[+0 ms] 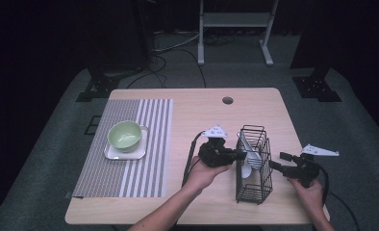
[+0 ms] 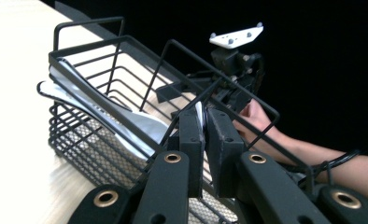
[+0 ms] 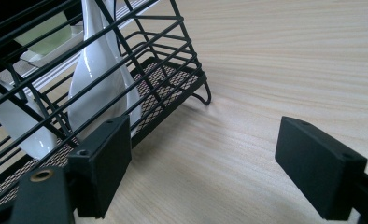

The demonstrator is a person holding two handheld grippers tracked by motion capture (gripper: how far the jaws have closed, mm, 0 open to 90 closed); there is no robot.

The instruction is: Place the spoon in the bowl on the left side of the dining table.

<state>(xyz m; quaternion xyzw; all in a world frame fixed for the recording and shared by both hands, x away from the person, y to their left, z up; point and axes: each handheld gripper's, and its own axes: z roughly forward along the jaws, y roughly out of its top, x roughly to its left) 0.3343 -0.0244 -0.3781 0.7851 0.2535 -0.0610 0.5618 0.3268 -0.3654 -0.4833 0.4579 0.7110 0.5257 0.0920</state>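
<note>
On the desk (image 1: 197, 115), our left tongs (image 2: 204, 135) clamp a spoon (image 2: 121, 121) in the basket (image 1: 253, 166); lifting may tip it. Right tongs (image 3: 205, 163) stand apart beside it.

The surface (image 3: 285, 70) looks like pale wood with fine grain and a matt finish. The basket (image 3: 168, 70) is thin black wire with a mesh floor. The spoons (image 3: 100, 79) inside are glossy white, like ceramic. The striped mat (image 1: 130, 159) looks woven. The claws' black pads (image 3: 320, 165) look like matt plastic.
</note>
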